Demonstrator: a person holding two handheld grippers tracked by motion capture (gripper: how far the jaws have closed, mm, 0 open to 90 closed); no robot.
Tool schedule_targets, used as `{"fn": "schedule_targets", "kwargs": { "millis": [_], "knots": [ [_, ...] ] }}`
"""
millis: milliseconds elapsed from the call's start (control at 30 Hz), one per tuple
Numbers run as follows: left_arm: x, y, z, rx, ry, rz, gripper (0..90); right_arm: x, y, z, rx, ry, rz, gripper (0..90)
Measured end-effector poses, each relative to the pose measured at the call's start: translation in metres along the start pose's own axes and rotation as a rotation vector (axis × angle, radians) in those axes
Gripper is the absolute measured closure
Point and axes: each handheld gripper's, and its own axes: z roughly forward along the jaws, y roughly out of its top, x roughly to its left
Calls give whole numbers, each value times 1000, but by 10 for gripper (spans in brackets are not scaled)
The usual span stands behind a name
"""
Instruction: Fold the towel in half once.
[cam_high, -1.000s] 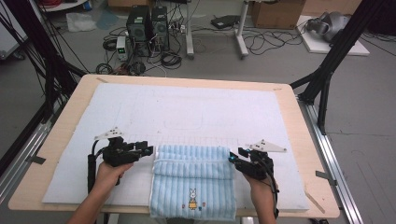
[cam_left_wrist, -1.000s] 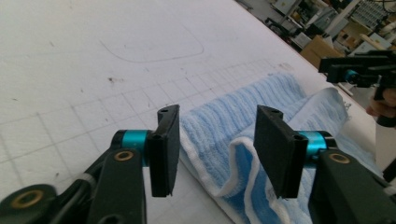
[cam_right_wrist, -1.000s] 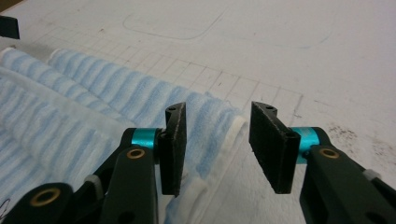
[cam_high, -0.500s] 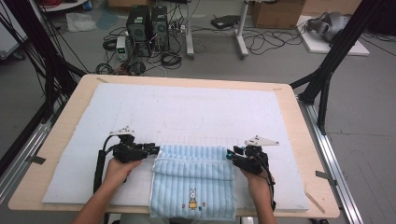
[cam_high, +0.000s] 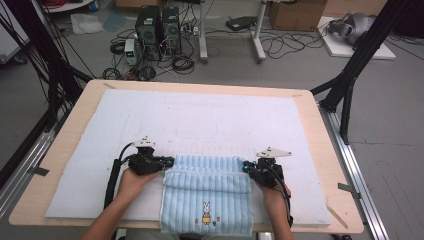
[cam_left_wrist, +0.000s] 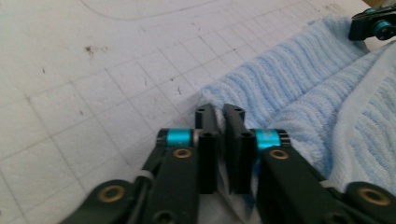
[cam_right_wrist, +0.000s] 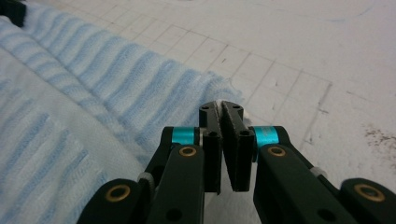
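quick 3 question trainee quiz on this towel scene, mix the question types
1. True or false: the left tool is shut on a corner of the blue towel.
2. Which printed figure is on the towel? A) star B) rabbit C) car
3. Fill in: the right tool grips the towel at its far ____ corner in the high view.

Key: 1 true. 2 B, the rabbit near the front edge. 3 right. Both tools' jaws have just been closing, with towel cloth between them.

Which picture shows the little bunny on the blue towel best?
The high view. There the bunny sits in plain sight on the near part of the blue towel, facing the camera. The left gripper view and the right gripper view look along the towel's far corners, where you see its striped weave but no bunny.
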Motion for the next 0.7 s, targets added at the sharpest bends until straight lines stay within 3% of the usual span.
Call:
{"fn": "schedule_targets", "kwargs": {
  "millis": [133,300,333,367,400,467,500,633,700],
  "knots": [
    [3,6,-1,-45,-10,-24,860,-3,4,1,-31,-14,21,866],
    [9,6,6,-63,42,-73,839,-8,9,10,-15,-63,29,865],
    [9,6,6,-65,70,-61,794,-8,9,12,-5,-63,38,861],
    [10,6,5,-80,86,-70,677,-8,9,13,5,-63,39,841],
    [13,7,3,-86,78,-75,598,-8,8,13,7,-69,36,784],
    [15,7,3,-98,89,-60,555,-10,8,12,4,-40,76,618],
    [15,6,5,-88,78,-62,513,-10,7,13,10,-37,87,596],
    [11,7,11,-36,66,-10,514,-3,6,16,40,-56,33,520],
    [6,9,16,12,94,33,559,1,8,17,53,-80,-14,526]
  ]
}}
